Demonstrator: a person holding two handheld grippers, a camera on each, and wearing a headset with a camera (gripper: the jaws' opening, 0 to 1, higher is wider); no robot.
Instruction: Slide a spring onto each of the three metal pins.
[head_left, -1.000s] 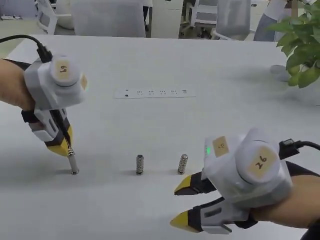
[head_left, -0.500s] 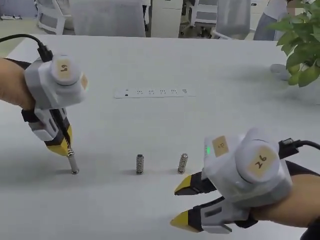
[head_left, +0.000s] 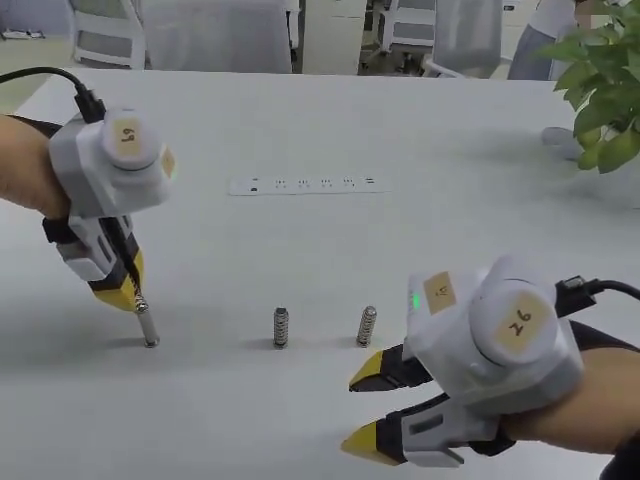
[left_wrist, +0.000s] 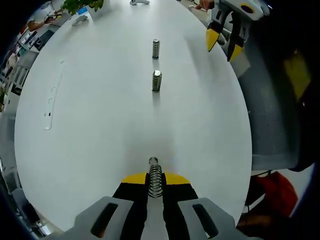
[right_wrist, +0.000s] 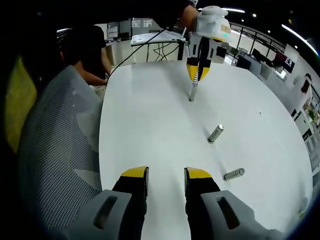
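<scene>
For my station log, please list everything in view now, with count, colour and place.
table: one, white, under all things
middle pin: one, silver, standing, spring around it
right pin: one, silver, standing beside it, spring around it
left pin: one, silver, standing, shaft bare
spring: one, silver, held at the left pin's top
power strip: one, white, flat beyond the pins
plant: one, green, far right edge
left gripper: one, white with yellow tips, shut on the spring
right gripper: one, same colours, open, empty, near the right pin
</scene>
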